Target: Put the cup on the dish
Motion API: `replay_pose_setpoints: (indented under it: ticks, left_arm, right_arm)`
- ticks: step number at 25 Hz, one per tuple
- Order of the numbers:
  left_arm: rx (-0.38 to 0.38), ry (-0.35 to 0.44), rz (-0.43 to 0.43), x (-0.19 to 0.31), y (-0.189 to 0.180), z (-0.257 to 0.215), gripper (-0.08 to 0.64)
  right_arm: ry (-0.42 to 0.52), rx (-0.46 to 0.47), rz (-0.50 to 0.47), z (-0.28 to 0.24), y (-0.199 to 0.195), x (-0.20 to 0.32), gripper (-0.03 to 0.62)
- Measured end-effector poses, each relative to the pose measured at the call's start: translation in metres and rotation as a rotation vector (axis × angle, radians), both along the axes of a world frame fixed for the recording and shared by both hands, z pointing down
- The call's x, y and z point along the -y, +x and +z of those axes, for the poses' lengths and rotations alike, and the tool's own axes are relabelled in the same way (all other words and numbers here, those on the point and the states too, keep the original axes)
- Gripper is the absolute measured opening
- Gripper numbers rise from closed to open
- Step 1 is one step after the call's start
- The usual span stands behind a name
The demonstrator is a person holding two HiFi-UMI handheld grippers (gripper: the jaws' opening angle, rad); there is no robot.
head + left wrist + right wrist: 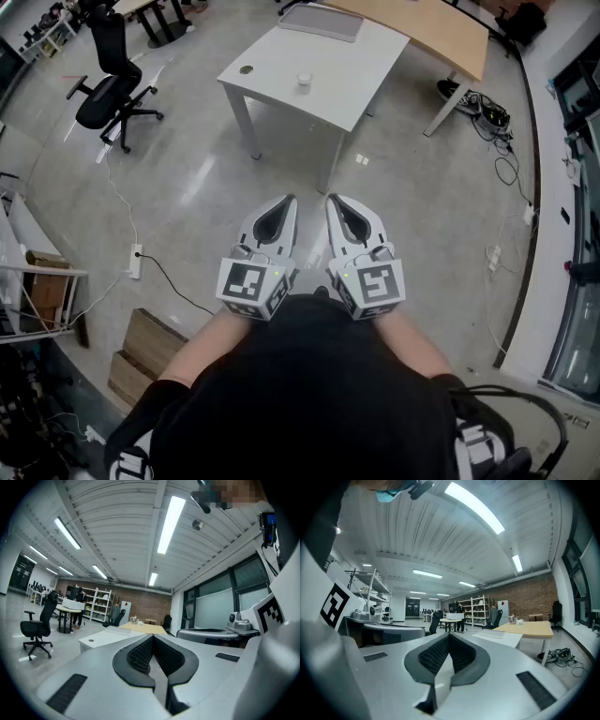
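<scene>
Both tools are held close in front of the body, side by side and pointing level into the room. The left hand-held gripper [290, 200] has its jaws closed tip to tip with nothing between them. The right hand-held gripper [331, 199] is the same, pinched together and empty. Now the cup [303, 82]: it sits well ahead of both, almost dead on the line between their tips, upright on a white surface [352, 89]. It's a small, pale, round thing, and from the head view it's far too tiny to show a handle or any pattern. Off to its left, nearer the left tool's side, there's a dark spot [247, 69] by the surface's corner. Whether that's a dish or just a hole in the top, I can't tell. Beyond the cup a flat grey slab [322, 22] lies along the far edge, and past that a wooden table [441, 33] runs out of the picture at the top. In the left gripper view the white surface and the spot peek out just left of the jaws, but the cup can't be made out there. In the right gripper view the slab shows just right of the jaws, and again no cup can be picked out. A black garment [309, 394] covers the lower arms. A chair [108, 89] stands far out left of the left tool.
</scene>
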State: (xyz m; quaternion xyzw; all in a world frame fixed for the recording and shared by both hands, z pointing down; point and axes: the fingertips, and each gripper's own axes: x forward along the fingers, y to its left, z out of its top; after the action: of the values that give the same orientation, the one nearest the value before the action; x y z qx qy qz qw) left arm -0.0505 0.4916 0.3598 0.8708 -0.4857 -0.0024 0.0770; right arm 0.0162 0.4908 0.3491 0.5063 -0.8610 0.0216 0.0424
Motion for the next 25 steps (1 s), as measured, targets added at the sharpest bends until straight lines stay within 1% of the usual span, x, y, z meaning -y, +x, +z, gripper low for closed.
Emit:
replay_pose_setpoints:
  ticks: [9, 12, 16, 21, 25]
  left_arm:
    - [0.002, -0.004, 0.013, -0.003, 0.011, 0.001, -0.003]
    - [0.008, 0.000, -0.005, -0.003, 0.014, -0.001, -0.003]
    - [0.028, 0.016, -0.022, -0.007, 0.026, -0.004, -0.003]
    - [0.021, 0.018, -0.064, -0.020, 0.038, 0.002, -0.003]
    - [0.021, 0.011, -0.093, -0.028, 0.042, 0.006, -0.003]
  right_arm:
    - [-0.015, -0.001, -0.023, 0.004, 0.006, -0.001, 0.012]
    - [-0.009, 0.038, -0.039, -0.001, 0.010, 0.000, 0.012]
    - [0.004, 0.090, -0.102, 0.001, 0.019, -0.006, 0.012]
    - [0.008, 0.119, -0.119, 0.005, 0.035, -0.015, 0.012]
    - [0.000, 0.112, -0.113, 0.009, 0.046, -0.018, 0.014]
